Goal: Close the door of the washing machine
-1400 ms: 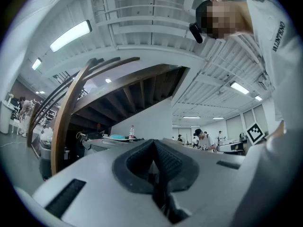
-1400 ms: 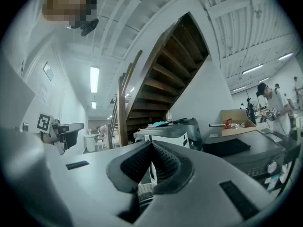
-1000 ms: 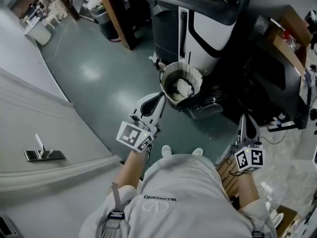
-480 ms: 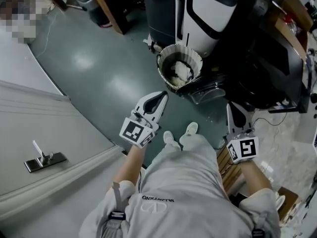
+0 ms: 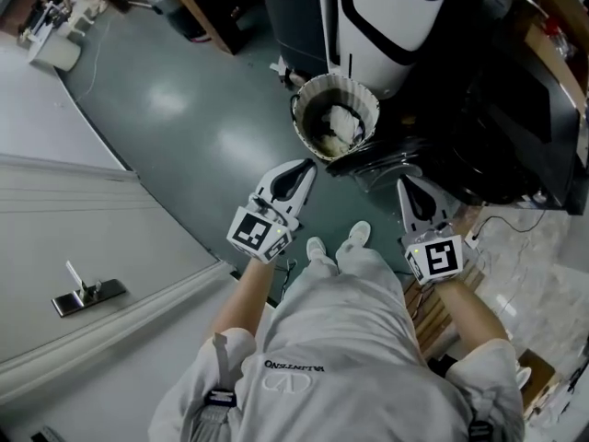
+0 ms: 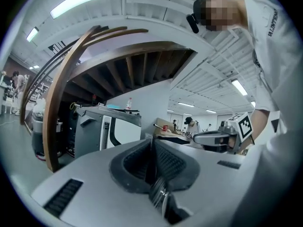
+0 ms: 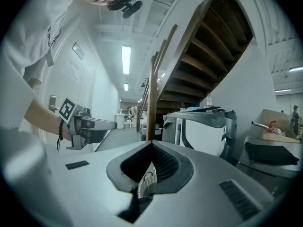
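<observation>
Dark-grey and white washing machine [image 5: 386, 7], teal floor [image 5: 184, 127]; pale grey shirt [image 5: 340, 357]

1 washer [image 5: 391, 7], 1 laundry bskt [image 5: 368, 99], 1 door hdl [image 5: 87, 293], 2 shoes [image 5: 315, 248] [image 5: 360, 234]

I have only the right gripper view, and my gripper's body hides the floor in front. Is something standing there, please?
Observer: Yes. In the head view a round basket with a white cloth inside stands on the floor, ahead of the right gripper and apart from it.
Operator: I see the left gripper only from its side. Is something between its jaws?
Observer: No. The left gripper has nothing between its jaws, which are just starting to open.
</observation>
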`<state>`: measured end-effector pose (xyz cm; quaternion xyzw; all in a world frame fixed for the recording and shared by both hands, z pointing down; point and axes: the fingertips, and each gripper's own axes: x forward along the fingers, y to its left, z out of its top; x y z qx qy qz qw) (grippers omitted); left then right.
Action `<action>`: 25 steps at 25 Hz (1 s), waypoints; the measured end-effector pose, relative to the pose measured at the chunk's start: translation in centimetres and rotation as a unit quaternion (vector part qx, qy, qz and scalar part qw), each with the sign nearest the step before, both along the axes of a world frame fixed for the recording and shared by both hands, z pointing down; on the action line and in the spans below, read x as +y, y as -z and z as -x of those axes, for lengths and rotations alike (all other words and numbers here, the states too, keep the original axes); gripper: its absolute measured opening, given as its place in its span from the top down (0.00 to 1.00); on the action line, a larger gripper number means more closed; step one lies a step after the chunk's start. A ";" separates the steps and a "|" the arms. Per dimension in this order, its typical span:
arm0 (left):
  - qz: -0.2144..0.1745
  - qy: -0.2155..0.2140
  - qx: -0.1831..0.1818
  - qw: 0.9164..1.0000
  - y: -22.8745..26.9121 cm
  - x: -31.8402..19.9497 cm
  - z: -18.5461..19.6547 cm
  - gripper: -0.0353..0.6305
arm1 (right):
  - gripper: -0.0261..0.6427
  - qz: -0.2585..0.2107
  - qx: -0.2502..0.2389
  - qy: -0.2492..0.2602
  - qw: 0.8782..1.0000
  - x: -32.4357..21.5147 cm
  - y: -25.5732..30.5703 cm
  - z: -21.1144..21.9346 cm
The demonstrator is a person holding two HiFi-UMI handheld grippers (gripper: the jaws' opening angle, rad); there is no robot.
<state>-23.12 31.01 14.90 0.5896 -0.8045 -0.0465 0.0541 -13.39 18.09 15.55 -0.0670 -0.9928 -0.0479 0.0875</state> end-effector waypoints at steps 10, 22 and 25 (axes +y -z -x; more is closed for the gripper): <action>0.074 -0.044 -0.008 0.996 -7.7 -6.0 0.3 0.78 | 0.94 0.038 0.034 0.052 0.997 -2.6 -6.5 2.0; 0.115 -0.090 0.028 0.989 -16.1 -8.0 2.3 0.76 | 0.94 0.036 0.086 0.044 0.995 -1.8 -14.1 3.9; 0.140 -0.107 0.035 0.984 -19.7 -8.5 3.1 0.73 | 0.94 0.044 0.094 0.036 0.994 -2.0 -16.5 4.3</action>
